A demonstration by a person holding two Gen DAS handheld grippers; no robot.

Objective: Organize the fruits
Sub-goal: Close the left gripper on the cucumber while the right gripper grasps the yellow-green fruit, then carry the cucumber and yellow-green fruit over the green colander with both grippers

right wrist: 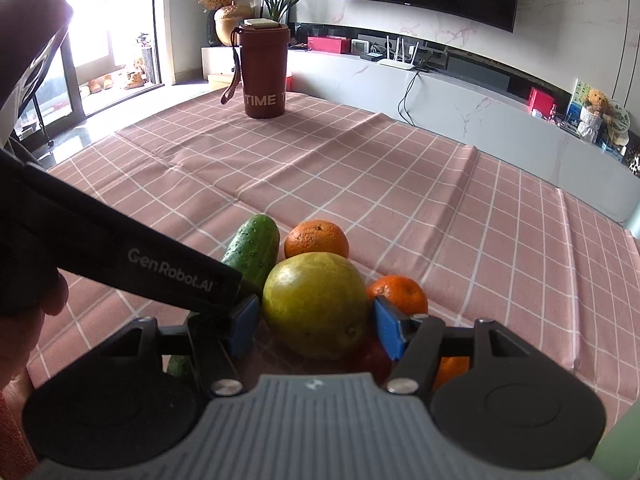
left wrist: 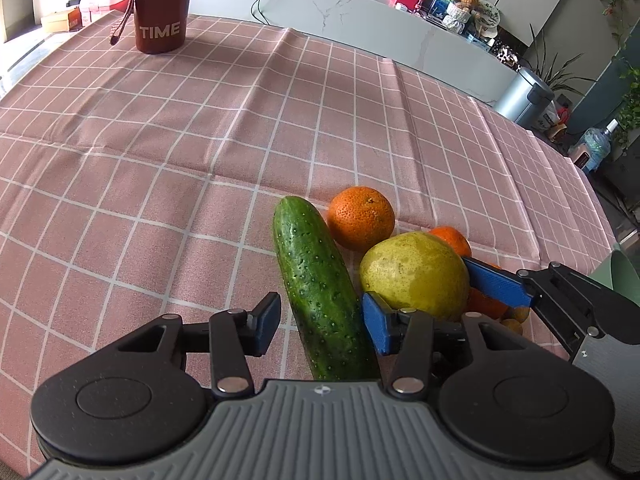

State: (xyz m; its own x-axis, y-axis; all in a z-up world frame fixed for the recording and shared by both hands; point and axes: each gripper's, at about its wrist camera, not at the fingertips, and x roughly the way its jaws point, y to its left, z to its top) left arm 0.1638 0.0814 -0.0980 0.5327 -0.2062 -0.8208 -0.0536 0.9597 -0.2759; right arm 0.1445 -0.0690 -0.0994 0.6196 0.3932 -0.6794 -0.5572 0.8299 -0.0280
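A green cucumber [left wrist: 320, 288] lies on the pink checked tablecloth [left wrist: 160, 160] between the fingers of my open left gripper [left wrist: 322, 324], which do not touch it. To its right sits a yellow-green pear [left wrist: 414, 274], with an orange [left wrist: 361, 218] behind it and another orange [left wrist: 452, 240] at its right. My right gripper [right wrist: 316, 326] is open around the pear [right wrist: 316, 304], its blue pads close to both sides. The cucumber [right wrist: 252, 250], the far orange [right wrist: 317, 238] and the near orange [right wrist: 398, 294] show around it. More small fruit lies half hidden under the grippers.
A dark red cup marked TIME [left wrist: 162, 4] stands at the far left of the table, also in the right wrist view [right wrist: 264, 72]. A pale green container edge [left wrist: 622, 276] is at the right. The table's right edge [left wrist: 592, 200] is close to the fruits.
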